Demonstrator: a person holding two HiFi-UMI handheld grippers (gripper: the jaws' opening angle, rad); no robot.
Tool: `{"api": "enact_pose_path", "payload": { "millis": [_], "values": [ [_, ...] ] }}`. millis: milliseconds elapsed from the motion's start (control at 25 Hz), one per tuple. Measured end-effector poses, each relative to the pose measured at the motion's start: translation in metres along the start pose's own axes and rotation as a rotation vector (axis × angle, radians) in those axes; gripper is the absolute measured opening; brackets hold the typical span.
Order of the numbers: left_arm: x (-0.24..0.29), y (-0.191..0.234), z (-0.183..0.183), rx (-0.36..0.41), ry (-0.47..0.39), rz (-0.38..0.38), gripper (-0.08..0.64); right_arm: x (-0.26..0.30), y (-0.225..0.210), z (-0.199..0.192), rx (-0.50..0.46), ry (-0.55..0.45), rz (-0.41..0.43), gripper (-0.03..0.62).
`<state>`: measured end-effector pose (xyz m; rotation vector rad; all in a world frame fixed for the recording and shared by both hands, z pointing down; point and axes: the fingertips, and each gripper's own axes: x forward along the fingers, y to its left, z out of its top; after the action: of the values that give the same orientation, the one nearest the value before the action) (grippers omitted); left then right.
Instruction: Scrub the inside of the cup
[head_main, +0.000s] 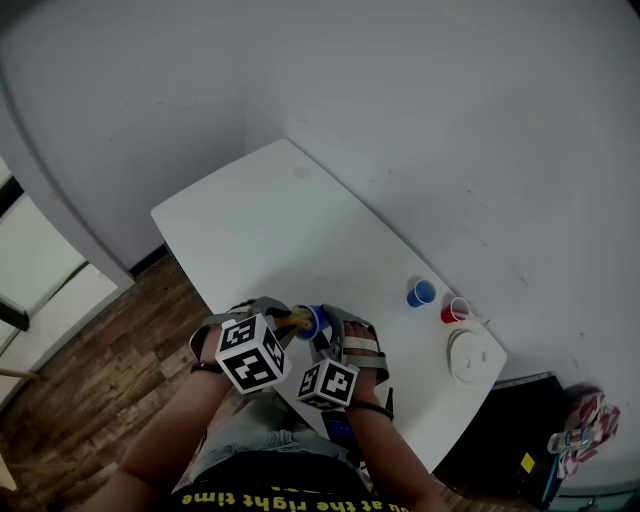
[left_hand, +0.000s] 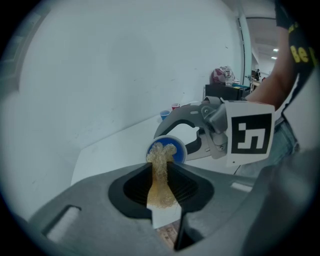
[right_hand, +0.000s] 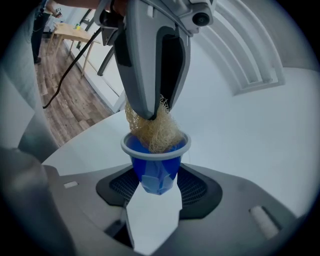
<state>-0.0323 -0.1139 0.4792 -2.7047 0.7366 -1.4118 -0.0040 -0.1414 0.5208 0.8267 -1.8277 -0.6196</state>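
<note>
Setting: a white table (head_main: 290, 220) stands against a pale grey wall (head_main: 420, 100), with wood-plank floor (head_main: 70, 390) along its near side.
Left gripper: the left gripper (left_hand: 161, 171) has its jaws drawn narrow, pinching a tan fibrous scrubber (left_hand: 161, 187) between the pads. It points down into the cup's mouth.
Scrubber: its pinched end sits between the left jaws. Its loose, bunched end pokes past the white rim into the held cup and touches the inside.
Right gripper: the right gripper (right_hand: 159, 181) has its jaws partly apart, clamped on the lower wall of a blue plastic cup (right_hand: 157, 167), which is creased where the pads press.
Cup: it is held off the table's surface, over the near long edge, just in front of the person, with its mouth turned towards the left gripper.
Far right corner of the table: a second blue cup (head_main: 421, 293) and a red cup (head_main: 455, 311) stand upright near each other. A round white lid (head_main: 468, 355) lies flat just beside the red one.
Person: bare forearms (head_main: 180, 420) reach in from the bottom edge of the head view.
</note>
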Motion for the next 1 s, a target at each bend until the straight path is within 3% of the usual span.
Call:
{"api": "enact_pose_path", "payload": {
  "millis": [440,840,1000],
  "values": [
    [0.007,0.007,-0.005,-0.052,0.05,0.009,0.097,0.003,-0.001,0.002,-0.018,-0.001,0.008,0.245],
    [0.011,-0.005,0.0,-0.053,0.073,-0.067,0.097,0.009,-0.001,-0.01,0.001,0.012,0.027,0.244],
    [0.009,-0.003,0.008,-0.054,0.063,-0.062,0.097,0.011,0.002,-0.011,-0.008,0.009,0.033,0.244]
  ]
}}
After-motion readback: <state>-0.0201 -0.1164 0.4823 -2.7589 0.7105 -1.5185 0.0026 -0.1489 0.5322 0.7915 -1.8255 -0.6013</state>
